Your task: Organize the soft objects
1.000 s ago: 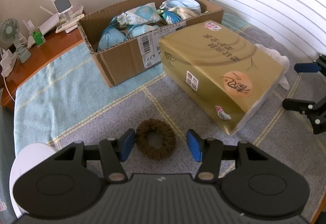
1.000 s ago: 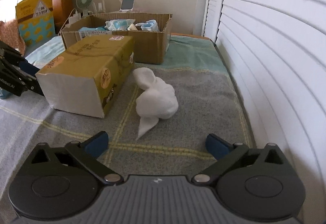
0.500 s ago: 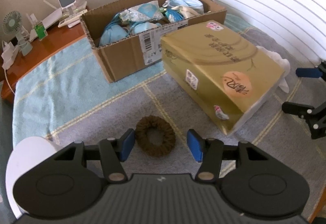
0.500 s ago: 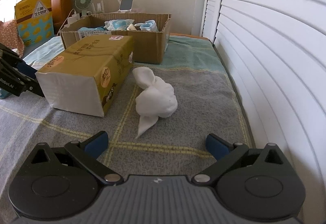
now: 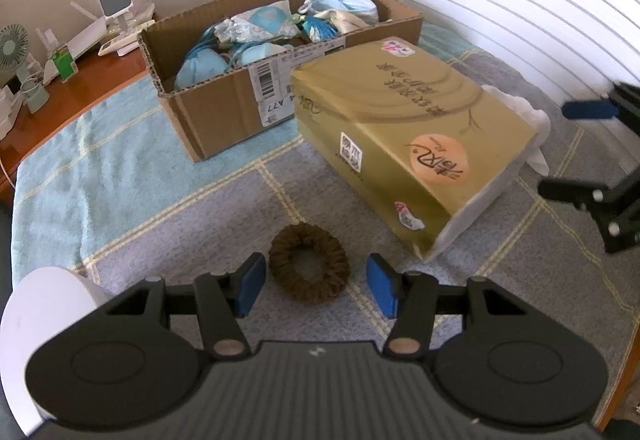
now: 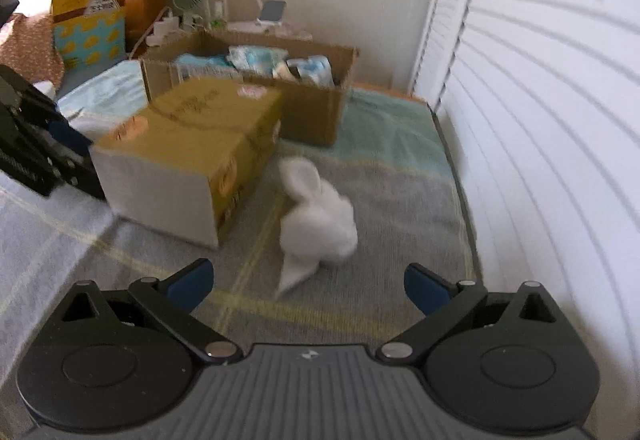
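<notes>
My left gripper (image 5: 316, 285) hangs over the checked blanket (image 5: 168, 240) with its blue pads apart — the brown scrunchie (image 5: 308, 263) lies flat between them, touching neither. Beyond it sits the gold tissue pack (image 5: 404, 136), just in front of the cardboard box (image 5: 224, 108) of soft blue things. My right gripper (image 6: 308, 285) is spread wide and empty — the white cloth (image 6: 320, 228) is bunched just ahead, beside the pack.
</notes>
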